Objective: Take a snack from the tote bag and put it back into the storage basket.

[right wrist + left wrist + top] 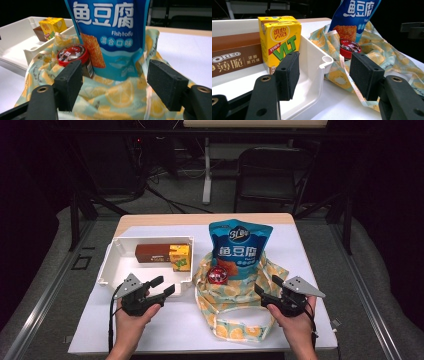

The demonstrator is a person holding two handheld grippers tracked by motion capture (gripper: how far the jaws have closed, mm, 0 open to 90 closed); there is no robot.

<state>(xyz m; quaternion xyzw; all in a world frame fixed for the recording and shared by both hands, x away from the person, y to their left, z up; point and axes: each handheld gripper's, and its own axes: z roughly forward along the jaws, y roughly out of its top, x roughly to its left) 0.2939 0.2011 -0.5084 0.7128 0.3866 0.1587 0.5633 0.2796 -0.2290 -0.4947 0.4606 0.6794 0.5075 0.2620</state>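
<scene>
From my remote seat, the left gripper point(162, 286) is a compact black body with two black jaws and a grey three-cornered plate on top. A black cable trails from its near side down along the forearm. The right gripper point(266, 285) is built the same: black body, grey triangular plate, black cable looping at its right. In the gripper views, each jaw ends in a square black pad point(288, 73) with a finely textured, foam-like face. Each pad carries a small recessed hole, and the glossy black arms behind them bear brass-coloured screw inserts. I see no sleeves on the forearms that enter from the near edge.
</scene>
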